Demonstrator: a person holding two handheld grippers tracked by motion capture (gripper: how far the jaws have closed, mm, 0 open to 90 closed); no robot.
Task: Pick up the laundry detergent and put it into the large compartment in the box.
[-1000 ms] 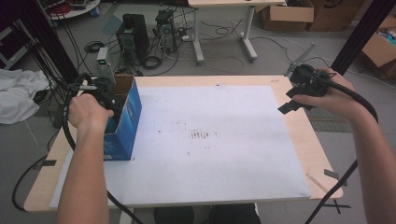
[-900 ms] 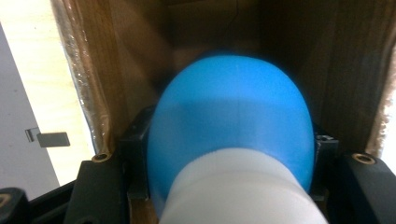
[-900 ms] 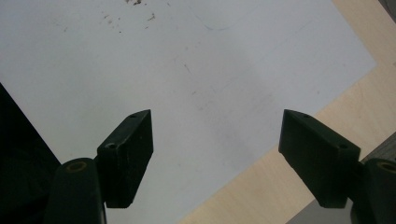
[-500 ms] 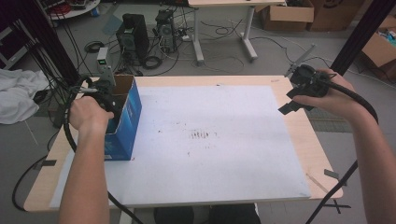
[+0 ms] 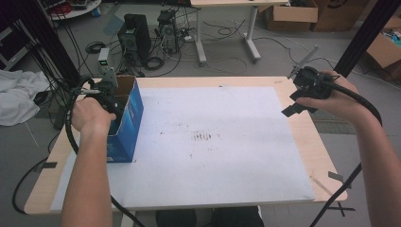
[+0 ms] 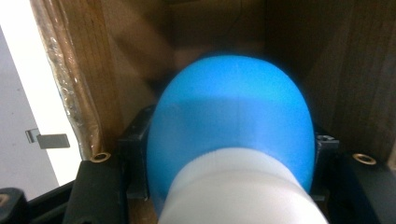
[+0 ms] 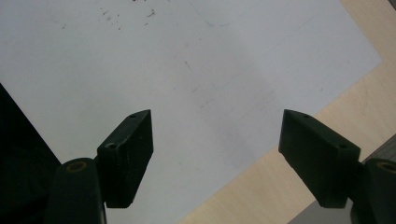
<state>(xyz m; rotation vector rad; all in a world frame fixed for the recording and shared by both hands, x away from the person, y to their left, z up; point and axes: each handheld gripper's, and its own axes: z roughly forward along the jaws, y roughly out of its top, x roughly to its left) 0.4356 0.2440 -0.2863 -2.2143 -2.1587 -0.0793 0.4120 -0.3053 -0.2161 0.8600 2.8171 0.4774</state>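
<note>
Blue ball (image 6: 229,126) in left tool (image 5: 105,91), inside box (image 5: 126,124)

A blue box (image 5: 126,124) with a brown cardboard inside; a blue and white ball (image 6: 231,140) between black jaws; a white sheet (image 5: 222,142), flecked with dark specks, on a pale wooden table (image 5: 326,161).

floor: grey concrete floor (image 5: 227,56) across top of frame, strewn with black cables | upper left: two black computer towers (image 5: 137,35) | top centre: white-legged desk (image 5: 227,28) | upper right: brown cardboard boxes (image 5: 293,14) | left edge: crumpled white cloth (image 5: 19,97) | foreground: light wooden table (image 5: 326,156) under a white sheet (image 5: 217,151)
</note>
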